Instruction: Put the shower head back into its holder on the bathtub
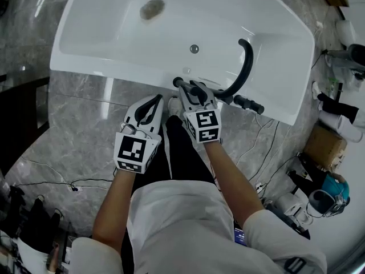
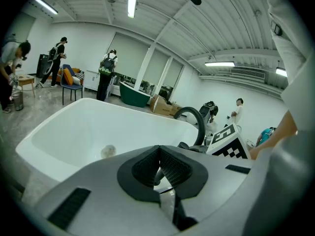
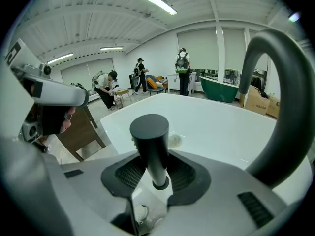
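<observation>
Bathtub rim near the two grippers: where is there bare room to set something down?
The white rim left of the left gripper is bare, as is the tub floor between drain and spout. It is crowded around the spout, where the right gripper holds the shower head.

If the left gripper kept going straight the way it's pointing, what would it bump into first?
Probably the near rim of the bathtub. The left gripper, jaws together with nothing in them, points slightly downward at it. Nothing else shows in between, though depth is unclear.
</observation>
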Motion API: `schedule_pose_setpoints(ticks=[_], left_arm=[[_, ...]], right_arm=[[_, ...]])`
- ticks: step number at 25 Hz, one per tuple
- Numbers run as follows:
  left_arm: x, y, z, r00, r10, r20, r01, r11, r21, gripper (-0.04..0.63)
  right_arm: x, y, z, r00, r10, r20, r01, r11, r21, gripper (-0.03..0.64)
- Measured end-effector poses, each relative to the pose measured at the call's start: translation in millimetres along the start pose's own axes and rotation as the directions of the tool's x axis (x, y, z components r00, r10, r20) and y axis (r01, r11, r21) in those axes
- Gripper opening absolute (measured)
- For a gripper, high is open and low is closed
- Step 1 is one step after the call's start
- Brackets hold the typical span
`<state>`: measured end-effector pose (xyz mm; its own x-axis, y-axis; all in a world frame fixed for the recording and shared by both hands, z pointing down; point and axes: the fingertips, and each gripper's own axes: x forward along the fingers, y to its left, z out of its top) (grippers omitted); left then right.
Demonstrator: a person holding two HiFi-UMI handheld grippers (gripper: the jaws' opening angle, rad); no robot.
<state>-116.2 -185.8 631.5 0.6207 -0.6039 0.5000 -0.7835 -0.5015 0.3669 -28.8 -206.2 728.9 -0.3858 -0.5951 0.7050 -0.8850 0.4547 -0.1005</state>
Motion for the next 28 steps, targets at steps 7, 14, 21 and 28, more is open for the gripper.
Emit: schedule_pose_setpoints(ticks=[7, 14, 21, 28], left_arm=[[10.3, 0.0, 1.6, 1.0, 0.016, -0.012, -0.016, 1.0, 0.025, 0.012], [18.0, -5.8, 5.0, 0.999, 0.019, -0.025, -0.018, 0.999, 0.05, 0.012], [22.3, -14.3, 8.0, 0.999, 0.01, -0.034, -0.008, 0.998, 0.062, 0.012], [25.0, -18.5, 14.7, 0.999, 0.018, -0.043, -0.015, 0.997, 0.071, 0.012]], right_arm=[[5.0, -0.5, -4.1, 1.0, -0.003, 0.001, 0.003, 1.0, -0.003, 0.144], [7.7, 3.0, -0.8, 1.0, 0.001, 0.01, -0.001, 1.0, -0.011, 0.144], [7.2, 7.6, 4.1, 0.999, 0.037, 0.008, -0.037, 0.999, -0.005, 0.189], [0.3, 12.0, 6.3, 0.997, 0.075, -0.001, -0.075, 0.997, 0.001, 0.216]])
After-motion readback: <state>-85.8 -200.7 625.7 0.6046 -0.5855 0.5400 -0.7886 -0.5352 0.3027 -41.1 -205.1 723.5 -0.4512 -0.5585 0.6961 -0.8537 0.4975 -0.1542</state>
